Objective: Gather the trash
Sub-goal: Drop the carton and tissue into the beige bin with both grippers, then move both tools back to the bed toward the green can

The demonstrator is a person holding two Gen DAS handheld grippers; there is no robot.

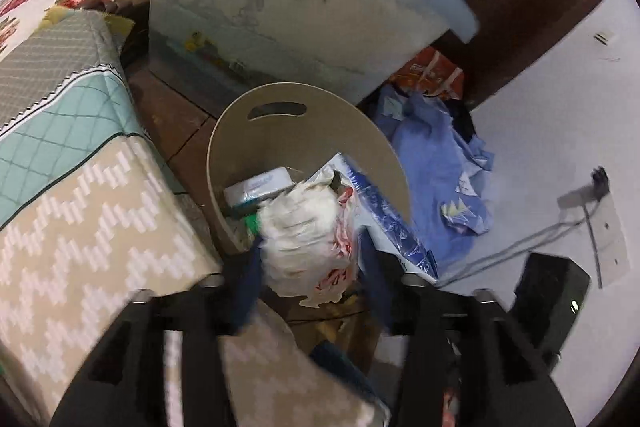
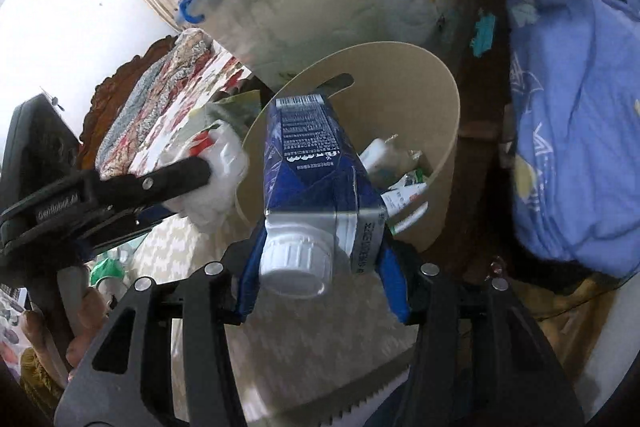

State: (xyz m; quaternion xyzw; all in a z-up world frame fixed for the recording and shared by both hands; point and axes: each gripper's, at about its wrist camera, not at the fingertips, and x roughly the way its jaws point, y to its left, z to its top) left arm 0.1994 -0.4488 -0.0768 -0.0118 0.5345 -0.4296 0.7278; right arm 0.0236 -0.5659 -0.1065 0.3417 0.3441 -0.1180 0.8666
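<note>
Both pairs of jaws stand spread yet flank their loads, the left gripper (image 1: 310,247) around a crumpled white plastic bag (image 1: 308,235) and the right gripper (image 2: 320,247) around a blue-and-white capped carton (image 2: 316,187), each poised above the beige round bin (image 2: 436,131), presumably to drop them in.

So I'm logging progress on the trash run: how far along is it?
Done: the beige bin already holds boxes and wrappers. In hand: the right gripper has a blue milk carton between its fingers over the bin's rim, and the left gripper has a crumpled white plastic bag between its fingers, over the bin. Left: dropping both in.
</note>
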